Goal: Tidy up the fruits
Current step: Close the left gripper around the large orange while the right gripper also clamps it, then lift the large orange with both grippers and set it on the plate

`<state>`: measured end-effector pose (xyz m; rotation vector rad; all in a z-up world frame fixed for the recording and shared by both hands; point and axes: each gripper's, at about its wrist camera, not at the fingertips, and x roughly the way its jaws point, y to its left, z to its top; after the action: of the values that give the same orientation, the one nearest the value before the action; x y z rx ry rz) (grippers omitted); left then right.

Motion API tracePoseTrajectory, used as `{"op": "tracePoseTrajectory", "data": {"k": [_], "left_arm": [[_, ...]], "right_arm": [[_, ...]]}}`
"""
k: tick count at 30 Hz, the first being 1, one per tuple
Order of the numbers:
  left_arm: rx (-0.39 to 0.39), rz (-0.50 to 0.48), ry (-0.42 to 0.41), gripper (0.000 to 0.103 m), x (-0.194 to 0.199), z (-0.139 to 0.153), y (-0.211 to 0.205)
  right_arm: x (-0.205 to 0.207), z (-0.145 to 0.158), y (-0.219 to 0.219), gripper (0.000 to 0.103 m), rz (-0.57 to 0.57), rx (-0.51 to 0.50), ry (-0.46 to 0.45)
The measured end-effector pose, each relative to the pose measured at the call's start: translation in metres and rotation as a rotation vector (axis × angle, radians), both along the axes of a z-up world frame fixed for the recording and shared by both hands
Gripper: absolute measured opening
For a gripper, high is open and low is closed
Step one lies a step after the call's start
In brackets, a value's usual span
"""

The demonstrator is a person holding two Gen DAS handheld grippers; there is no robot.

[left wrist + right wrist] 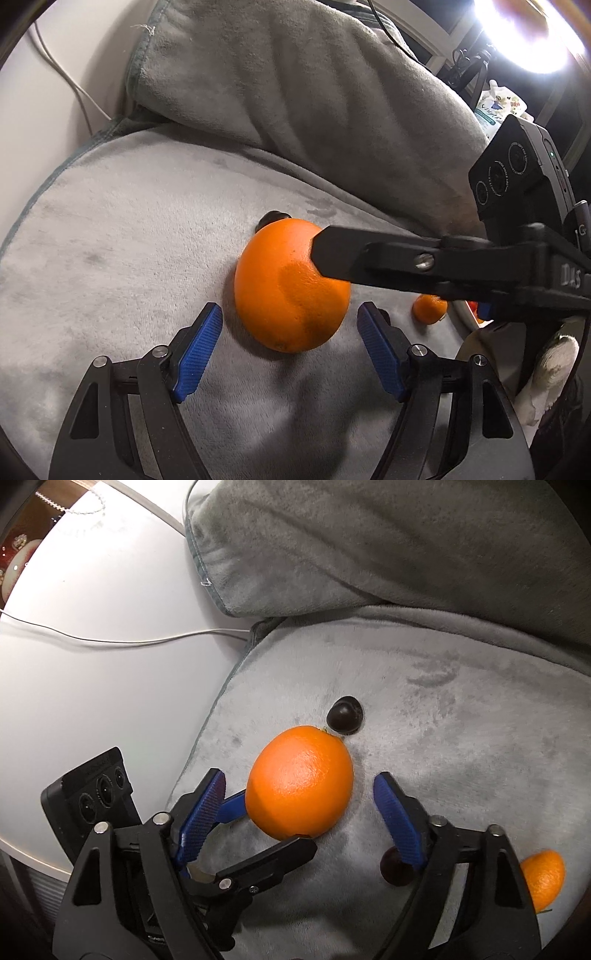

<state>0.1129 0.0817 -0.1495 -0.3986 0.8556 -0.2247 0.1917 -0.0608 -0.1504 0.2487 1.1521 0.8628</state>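
A large orange lies on a grey plush cushion. My left gripper is open, its blue pads on either side of the orange without touching it. My right gripper is also open around the same orange, coming in from the other side; one of its fingers crosses over the orange in the left wrist view. A dark plum sits just behind the orange. A second dark fruit lies by the right finger. A small mandarin lies at the right.
A second grey cushion leans up behind the first. A white surface with a thin cable lies to the left of the cushion. A bright lamp glares at the top right.
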Motion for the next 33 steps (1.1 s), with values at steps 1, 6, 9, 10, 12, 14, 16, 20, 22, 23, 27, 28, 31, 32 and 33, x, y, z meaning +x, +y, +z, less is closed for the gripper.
{"op": "tracePoseTrajectory", "data": {"k": [1, 6, 9, 10, 12, 14, 16, 20, 22, 23, 27, 28, 31, 32, 33], "left_arm": [[0.000, -0.001, 0.003, 0.071, 0.000, 0.000, 0.000], [0.012, -0.010, 0.009, 0.062, 0.001, -0.003, -0.002], [0.022, -0.009, 0.002, 0.061, -0.002, -0.002, -0.003], [0.025, -0.008, 0.001, 0.061, -0.002, -0.001, -0.004], [0.035, -0.008, -0.003, 0.061, -0.004, 0.000, -0.005], [0.040, -0.007, -0.008, 0.061, -0.005, 0.002, -0.006], [0.042, -0.006, -0.012, 0.061, -0.006, 0.004, -0.007], [0.046, -0.006, -0.028, 0.061, -0.010, 0.010, -0.013], [0.047, -0.009, -0.037, 0.061, -0.012, 0.013, -0.016], [0.050, -0.013, -0.044, 0.061, -0.013, 0.016, -0.019], [0.058, -0.029, -0.064, 0.061, -0.015, 0.021, -0.031], [0.058, -0.033, -0.067, 0.061, -0.015, 0.022, -0.034], [0.056, -0.053, -0.079, 0.061, -0.017, 0.026, -0.044], [0.057, -0.059, -0.083, 0.061, -0.018, 0.027, -0.048], [0.058, -0.066, -0.088, 0.061, -0.018, 0.028, -0.052]], "right_arm": [[0.000, -0.002, 0.001, 0.070, 0.002, 0.000, 0.009], [0.002, -0.006, 0.001, 0.065, -0.004, 0.016, 0.028], [0.000, -0.004, 0.001, 0.064, -0.002, 0.013, 0.020], [0.000, -0.003, 0.000, 0.064, -0.002, 0.013, 0.019], [-0.002, -0.001, 0.000, 0.064, -0.001, 0.012, 0.013], [-0.003, 0.000, -0.001, 0.064, -0.002, 0.014, 0.009], [-0.005, 0.002, -0.002, 0.064, -0.001, 0.017, 0.006], [-0.009, 0.007, -0.007, 0.064, -0.006, 0.024, -0.011], [-0.013, 0.011, -0.012, 0.064, -0.011, 0.028, -0.023], [-0.014, 0.013, -0.014, 0.064, -0.013, 0.029, -0.027], [-0.021, 0.022, -0.030, 0.064, -0.031, 0.039, -0.045], [-0.022, 0.023, -0.034, 0.064, -0.036, 0.041, -0.048], [-0.028, 0.029, -0.047, 0.064, -0.054, 0.042, -0.064], [-0.030, 0.031, -0.052, 0.064, -0.061, 0.043, -0.069], [-0.032, 0.032, -0.056, 0.064, -0.067, 0.043, -0.074]]}}
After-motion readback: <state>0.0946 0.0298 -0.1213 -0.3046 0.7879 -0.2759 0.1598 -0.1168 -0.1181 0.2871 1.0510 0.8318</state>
